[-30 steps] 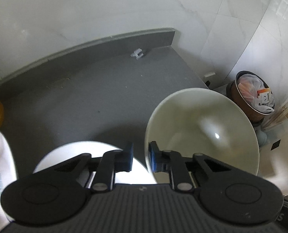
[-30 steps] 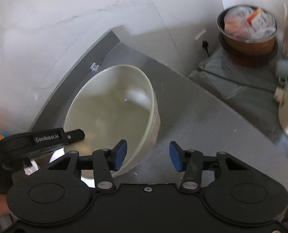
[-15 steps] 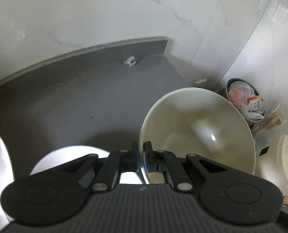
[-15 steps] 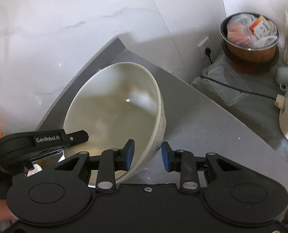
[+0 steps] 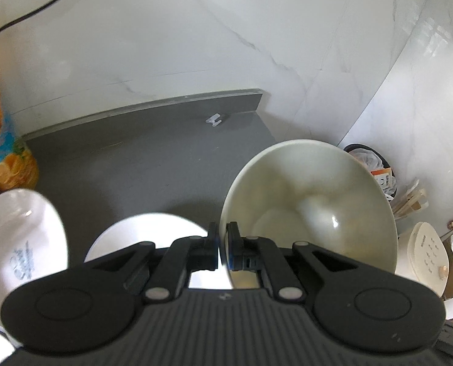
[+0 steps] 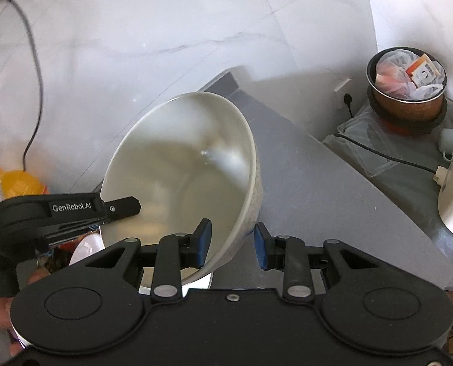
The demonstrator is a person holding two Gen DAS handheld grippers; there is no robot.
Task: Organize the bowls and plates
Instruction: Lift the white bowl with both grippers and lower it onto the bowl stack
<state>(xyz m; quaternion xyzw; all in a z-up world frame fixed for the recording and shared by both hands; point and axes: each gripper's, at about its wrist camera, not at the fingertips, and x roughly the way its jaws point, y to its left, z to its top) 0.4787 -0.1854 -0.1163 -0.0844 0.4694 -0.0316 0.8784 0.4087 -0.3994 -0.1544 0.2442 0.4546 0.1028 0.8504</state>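
Left gripper (image 5: pixel 222 245) pinching glossy cream bowl (image 5: pixel 312 201) rim, right gripper (image 6: pixel 231 245) jaws spread astride it, right view alone shows textured outer wall

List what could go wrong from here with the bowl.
1. The left gripper pinches only the thin rim of the bowl, which hangs tilted over the counter; it could pivot or slip out.
2. The right gripper straddles the opposite rim open; closing off-centre could knock the bowl.
3. If it drops, the plate below could chip.
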